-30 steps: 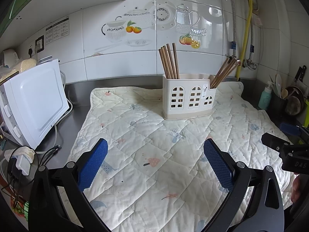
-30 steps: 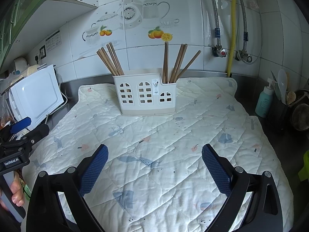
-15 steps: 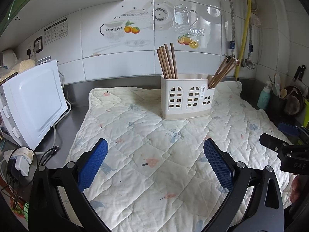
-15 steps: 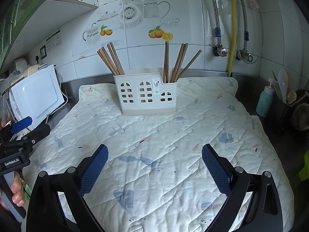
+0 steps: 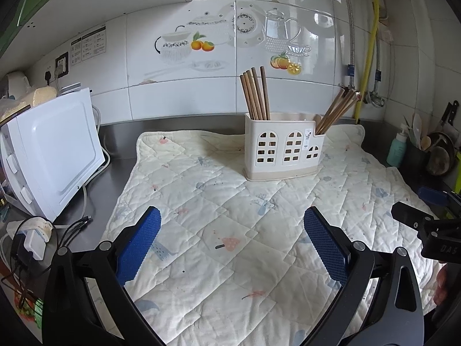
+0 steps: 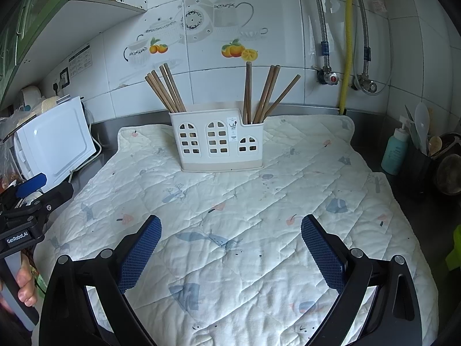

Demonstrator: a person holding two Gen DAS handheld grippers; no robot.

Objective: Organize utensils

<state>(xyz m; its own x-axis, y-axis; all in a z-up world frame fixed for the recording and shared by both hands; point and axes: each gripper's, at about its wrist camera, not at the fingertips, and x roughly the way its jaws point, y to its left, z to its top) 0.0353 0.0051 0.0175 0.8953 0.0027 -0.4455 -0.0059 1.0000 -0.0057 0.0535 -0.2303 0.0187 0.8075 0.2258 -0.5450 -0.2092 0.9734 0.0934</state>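
Both claws, left claw and right claw, are hovering wide open and empty, while ahead the chopsticks, seeming light, stiff and slippery, are wanting a mid-shaft pinch.

Open quilted mat is lying between both claws and the utensil holder, with nothing sitting across that stretch. Chopsticks are fanning above the holder. A white appliance is crowding the left edge; a soap bottle is flanking the right.

One utensil holder; five chopsticks in left compartment; four chopsticks in right compartment; one quilted mat; one white appliance; one soap bottle.
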